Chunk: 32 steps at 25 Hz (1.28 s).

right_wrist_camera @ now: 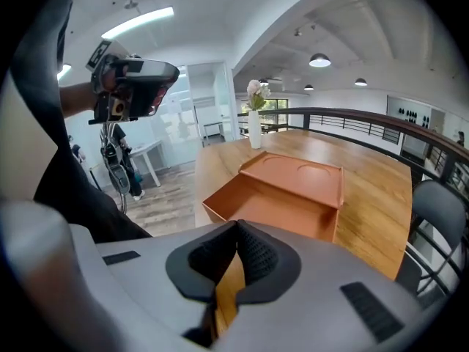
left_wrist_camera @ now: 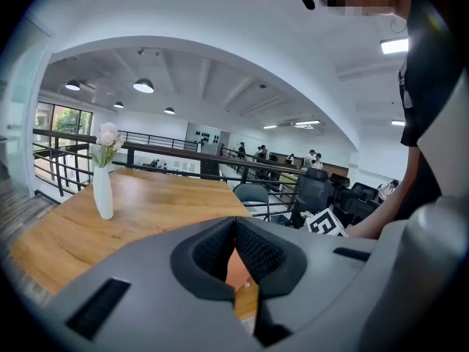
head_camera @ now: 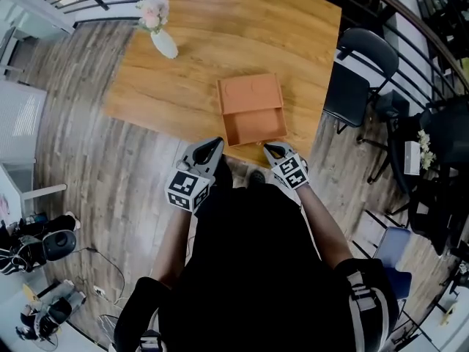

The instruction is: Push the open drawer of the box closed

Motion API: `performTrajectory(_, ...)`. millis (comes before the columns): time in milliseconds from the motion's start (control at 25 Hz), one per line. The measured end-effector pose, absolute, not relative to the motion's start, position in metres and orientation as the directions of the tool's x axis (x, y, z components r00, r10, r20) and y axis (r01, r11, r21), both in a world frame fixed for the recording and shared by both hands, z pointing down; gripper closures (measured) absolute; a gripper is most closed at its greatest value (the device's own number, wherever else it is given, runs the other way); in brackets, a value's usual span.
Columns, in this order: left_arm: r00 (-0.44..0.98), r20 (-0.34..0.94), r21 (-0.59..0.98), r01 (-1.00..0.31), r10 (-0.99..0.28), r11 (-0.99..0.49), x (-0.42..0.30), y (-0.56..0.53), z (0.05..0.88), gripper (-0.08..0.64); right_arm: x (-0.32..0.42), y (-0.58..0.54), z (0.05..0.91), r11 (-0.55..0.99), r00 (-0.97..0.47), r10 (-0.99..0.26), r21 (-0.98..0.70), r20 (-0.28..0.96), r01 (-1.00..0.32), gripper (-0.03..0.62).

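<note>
Woodgrain table (head_camera: 220, 35) — square orange drawer (head_camera: 254, 125)

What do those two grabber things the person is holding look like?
The left gripper and right gripper are pale grey and taper to a point. Each has black ribbed pads inside and carries a cube with black-and-white square markers. The person wears a black top.

I'm looking at an open-plan office mezzanine: black railing (left_wrist_camera: 168, 151), swivel chairs (left_wrist_camera: 315, 189), round ceiling lamps (left_wrist_camera: 143, 86), people (left_wrist_camera: 258, 153) gathered far off.
</note>
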<state>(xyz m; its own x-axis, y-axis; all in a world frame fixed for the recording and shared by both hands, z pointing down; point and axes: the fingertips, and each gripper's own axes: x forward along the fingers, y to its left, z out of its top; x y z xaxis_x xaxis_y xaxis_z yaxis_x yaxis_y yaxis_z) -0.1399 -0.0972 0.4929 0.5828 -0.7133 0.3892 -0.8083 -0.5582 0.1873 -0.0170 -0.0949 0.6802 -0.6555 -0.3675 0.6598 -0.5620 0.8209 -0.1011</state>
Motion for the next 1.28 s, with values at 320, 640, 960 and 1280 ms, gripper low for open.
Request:
performTrajectory(320,0.626,0.415,0.172,-0.767,-0.66,-0.618,-0.157,-0.134,0.496,0.538,-0.034,-0.105,0.718,0.792,-0.602,-0.333,-0.132,0.726,-0.596,0.575)
performTrajectory(640,0.608,0.442,0.191,-0.782,-0.659,-0.593,-0.172,-0.144,0.508,0.538,-0.03,-0.109,0.75,0.77,-0.583,-0.294,-0.174,0.757,-0.614,0.575)
performTrajectory(960,0.605,0.45,0.197,-0.785,-0.657,-0.588,-0.169,-0.149,0.512,0.538,-0.023,-0.115,0.775,0.723,-0.573,-0.27,-0.231,0.774,-0.652,0.558)
performTrajectory(1280,0.602,0.447,0.193,-0.787,-0.661,-0.586,-0.169,-0.158,0.51,0.538,-0.022,-0.121,0.784,0.705,-0.555,-0.266,-0.234,0.788,-0.669,0.515)
